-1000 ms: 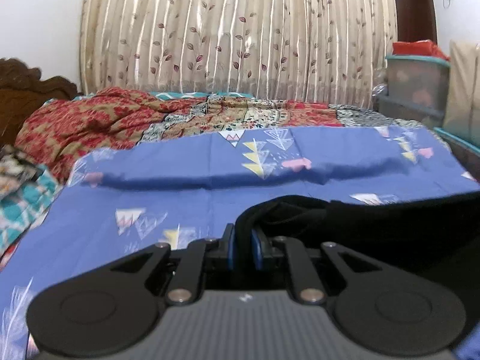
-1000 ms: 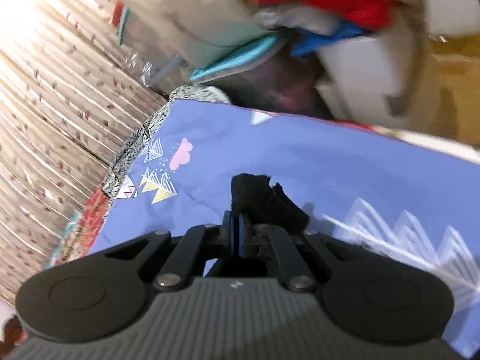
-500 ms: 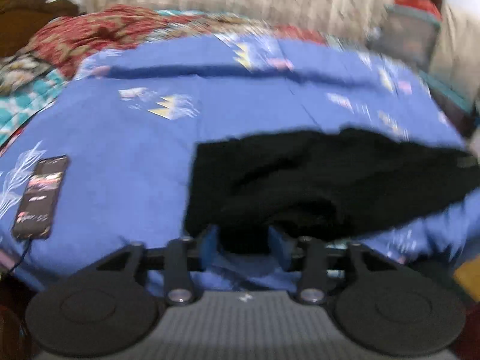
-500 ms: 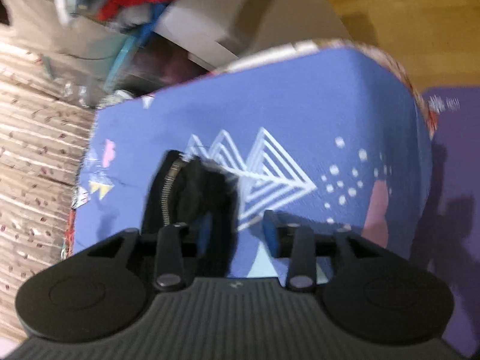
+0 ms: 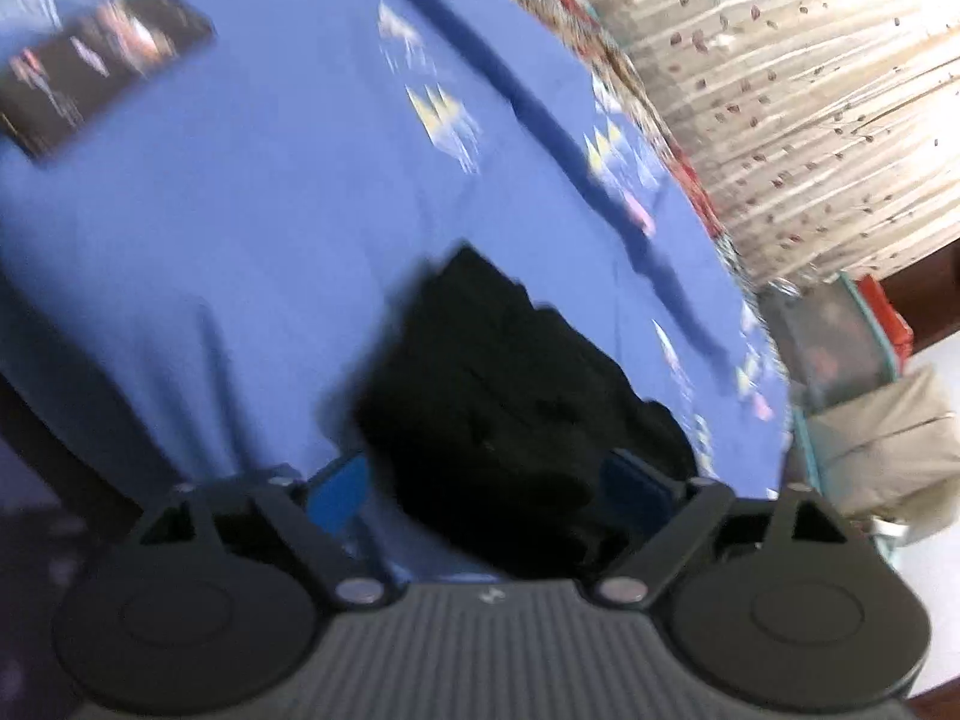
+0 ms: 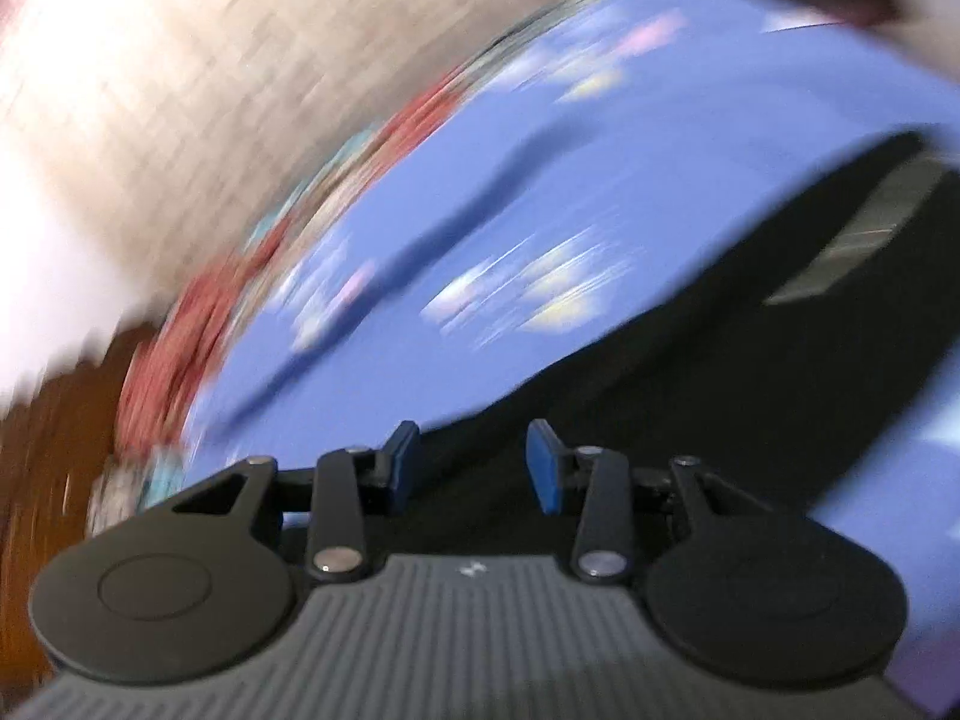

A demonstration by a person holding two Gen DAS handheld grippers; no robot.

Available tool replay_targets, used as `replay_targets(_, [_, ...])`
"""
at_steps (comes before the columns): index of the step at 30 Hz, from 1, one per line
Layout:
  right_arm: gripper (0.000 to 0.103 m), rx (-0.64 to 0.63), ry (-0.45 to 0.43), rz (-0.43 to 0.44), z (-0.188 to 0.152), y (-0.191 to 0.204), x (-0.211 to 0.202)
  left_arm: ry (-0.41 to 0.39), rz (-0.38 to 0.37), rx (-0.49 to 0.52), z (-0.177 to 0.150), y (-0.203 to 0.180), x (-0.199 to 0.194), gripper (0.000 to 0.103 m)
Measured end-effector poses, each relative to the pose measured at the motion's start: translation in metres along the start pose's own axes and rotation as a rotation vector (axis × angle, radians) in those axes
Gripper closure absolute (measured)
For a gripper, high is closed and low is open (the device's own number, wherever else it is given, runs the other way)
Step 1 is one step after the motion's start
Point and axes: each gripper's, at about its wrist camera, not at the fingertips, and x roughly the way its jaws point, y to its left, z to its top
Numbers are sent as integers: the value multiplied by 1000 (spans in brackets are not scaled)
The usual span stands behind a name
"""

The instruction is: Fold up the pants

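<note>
The black pants point(image 5: 510, 396) lie bunched on the blue patterned bedsheet point(image 5: 240, 210). My left gripper point(image 5: 486, 486) is open, its blue pads on either side of the near end of the pants without closing on them. In the right wrist view the pants point(image 6: 720, 360) stretch as a dark band toward the upper right, with a grey label patch point(image 6: 864, 246) showing. My right gripper point(image 6: 474, 468) is open and sits just over the cloth. Both views are blurred by motion.
A phone point(image 5: 102, 66) lies on the sheet at the far left. A red patterned quilt point(image 6: 180, 348) runs along the far side under a beige curtain point(image 5: 810, 90). Storage boxes point(image 5: 840, 354) stand beside the bed. A wooden headboard point(image 6: 54, 450) is at the left.
Both grippers were shut on the pants a second ago. They have opened and let go, the pants now lie on the sheet, and both cameras have swung and tilted.
</note>
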Motion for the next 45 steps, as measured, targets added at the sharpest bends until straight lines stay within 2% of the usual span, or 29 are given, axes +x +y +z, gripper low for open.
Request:
replay_targets(3, [60,-150,153,90,-16,76,62,27,-46,-30,-1,6,28,3])
replay_targets(6, [60,-237,290,190,-42,143,132,59,-74,-114,-11,21,54,6])
replay_targets(7, [60,-248,332,216,-55,163,157,33,-89,-118,-11,22,58,14])
replay_targets(9, [61,-243,396,221,-71,190,204,2,-88,-66,-8,16,62,74])
replay_targets(10, [61,-242,438,209,-84,201,226,-6,-105,-23,-4,11,61,78])
replay_targets(12, [64,-236,523,156,-108,216,267,-88,-96,99,1,-8,45,82])
replay_targets(13, [64,-216,550,151,-117,220,275,-157,-77,240,-1,-29,32,82])
replay_targets(15, [64,-158,533,232,-129,222,266,-273,-27,501,-13,-61,11,82])
replay_targets(16, [64,-138,507,276,-128,226,262,-300,-14,557,-17,-65,7,82])
replay_targets(18, [64,-125,496,277,-130,232,268,-277,-13,491,-12,-48,10,82])
replay_targets(20, [64,-146,555,209,-144,235,286,-205,14,365,-5,-11,28,81])
replay_targets(21, [67,-160,588,180,-153,235,295,-178,35,331,-6,3,36,78])
replay_targets(23, [67,-184,558,173,-166,232,296,-126,74,302,-14,23,48,70])
replay_targets(27, [67,-194,571,201,-160,234,293,-132,80,367,-22,12,25,57])
replay_targets(29, [65,-168,577,219,-155,230,285,-146,41,372,-20,11,2,54])
replay_targets(30, [62,-156,571,240,-153,228,279,-175,17,365,-17,13,-12,49])
replay_targets(32, [61,-160,565,262,-155,216,266,-233,12,330,-6,19,-34,43])
replay_targets(34, [61,-190,554,285,-157,212,249,-281,38,296,18,25,-44,43])
replay_targets(36, [61,-237,529,308,-160,220,240,-295,73,305,43,25,-39,40])
replay_targets(37, [61,-263,521,324,-163,226,236,-286,86,342,54,21,-32,38])
replay_targets(39, [61,-319,509,357,-168,241,231,-249,104,417,73,12,-7,24])
replay_targets(42, [61,-439,517,394,-181,265,231,-123,68,467,87,6,32,17])
replay_targets(44, [64,-476,570,325,-195,267,245,9,41,471,91,2,64,12])
replay_targets(45, [66,-468,610,298,-202,263,255,70,28,458,90,2,78,19])
